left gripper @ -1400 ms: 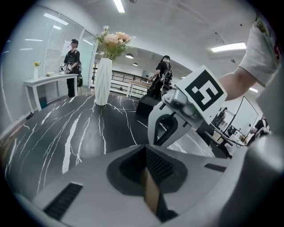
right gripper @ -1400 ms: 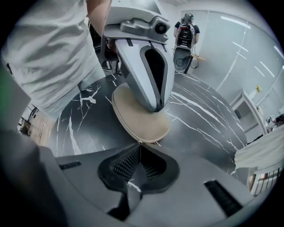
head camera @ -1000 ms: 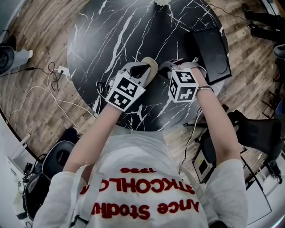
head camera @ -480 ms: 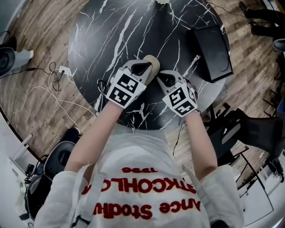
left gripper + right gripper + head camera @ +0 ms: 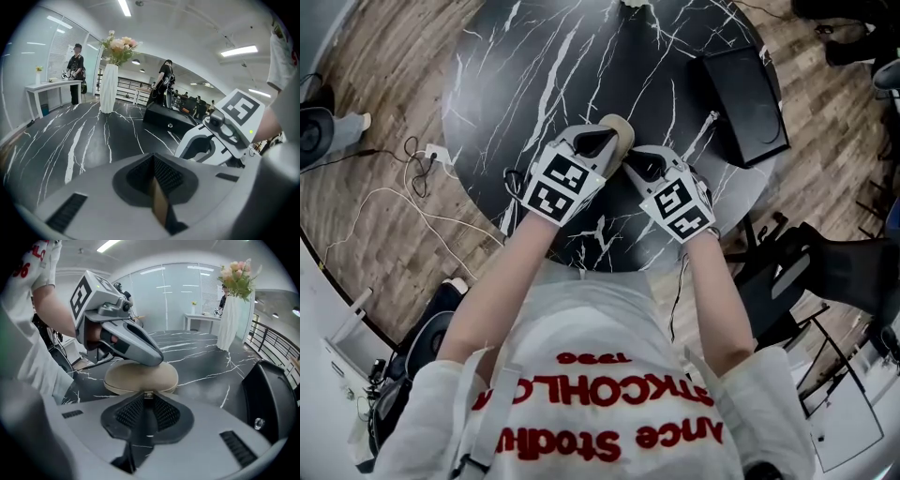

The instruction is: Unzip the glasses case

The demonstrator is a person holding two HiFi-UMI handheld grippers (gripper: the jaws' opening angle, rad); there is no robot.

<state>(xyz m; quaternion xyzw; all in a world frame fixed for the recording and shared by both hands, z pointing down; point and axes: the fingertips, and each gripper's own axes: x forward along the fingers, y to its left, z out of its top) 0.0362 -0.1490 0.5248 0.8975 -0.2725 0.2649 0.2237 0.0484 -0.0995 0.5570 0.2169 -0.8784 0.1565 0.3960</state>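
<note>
Glasses case (image 5: 622,128), right claw (image 5: 629,160) newly alongside.

Bench (image 5: 502,84) is a round black marble-look top with white veins, sitting on a wood plank floor (image 5: 384,103). A black box (image 5: 745,103) lies near its right edge. On the far side there's a tall white vase (image 5: 108,89) with pale pink flowers (image 5: 119,46). White cables (image 5: 389,211) snake loose over the floor on the left. In the background, a white side table (image 5: 47,86) stands by the glass wall with a person (image 5: 75,65) at it, and another person in black (image 5: 165,84) stands behind the box.
</note>
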